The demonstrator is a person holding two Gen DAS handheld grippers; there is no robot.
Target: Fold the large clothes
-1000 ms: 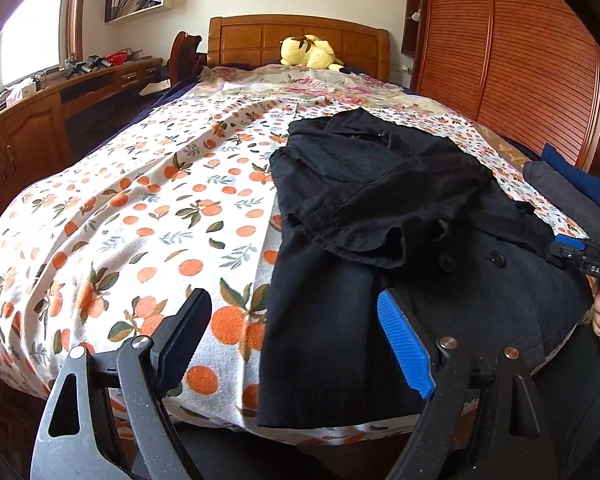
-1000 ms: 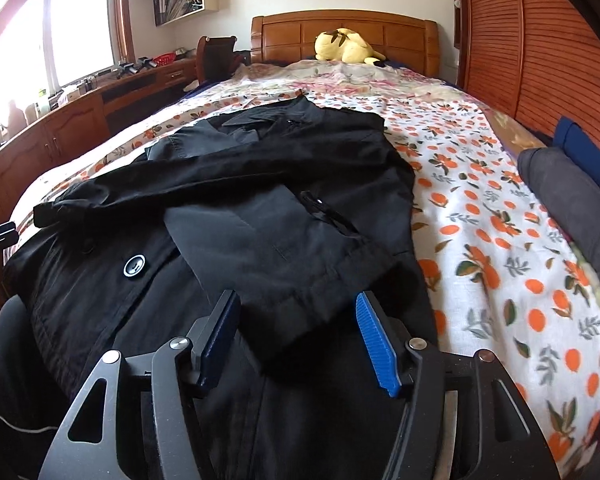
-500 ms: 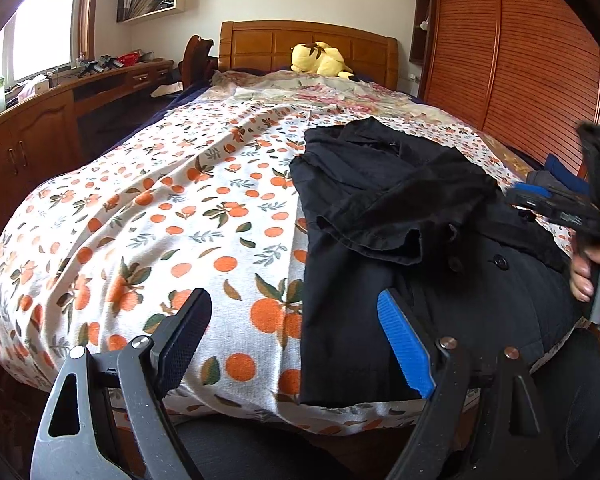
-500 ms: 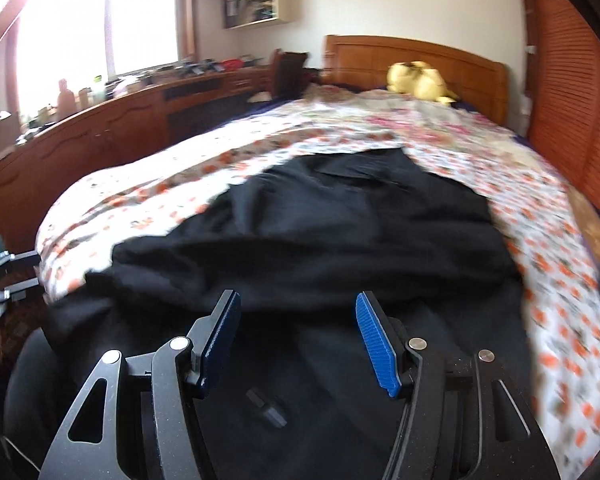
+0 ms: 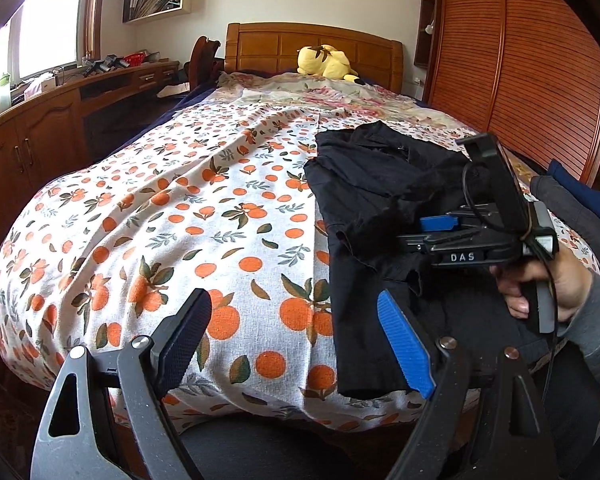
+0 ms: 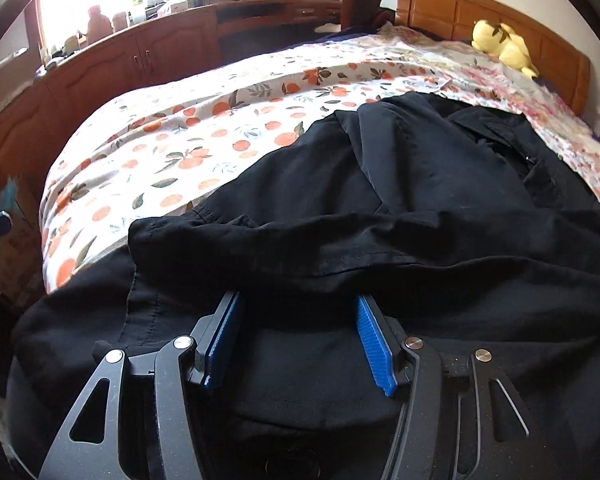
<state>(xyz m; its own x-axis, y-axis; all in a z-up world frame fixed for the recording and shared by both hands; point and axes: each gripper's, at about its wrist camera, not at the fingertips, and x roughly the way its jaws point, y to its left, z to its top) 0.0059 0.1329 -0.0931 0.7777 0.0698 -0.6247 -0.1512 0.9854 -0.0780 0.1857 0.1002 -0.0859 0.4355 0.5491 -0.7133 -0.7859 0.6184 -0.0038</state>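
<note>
While the black coat [image 6: 380, 208] lies spread along the right half of the orange-print bedspread [image 5: 180, 208], its hem draping over the foot end and its collar toward the wooden headboard [image 5: 312, 46], the right gripper [image 6: 296, 336] noses in under a sleeve folded across the coat's middle. Its blue pads stand apart with the tips slipped beneath the sleeve's edge; they are not yet pressing on the cloth, so nothing is gripped. The left gripper [image 5: 296, 344] hangs released and wide, off the coat's left edge, over bare bedspread at the foot end, holding nothing.

The step in hand looks like taking hold of that sleeve or a fold line for the next fold. To do it well, the right pads should go far enough under the edge to pinch one clean layer, not a bunch of several. The left gripper would best catch the coat's near left hem, so both sides lift evenly and the crease stays straight. A heavy coat slides easily off the foot end, so lifting low and toward the headboard seems wise.
</note>
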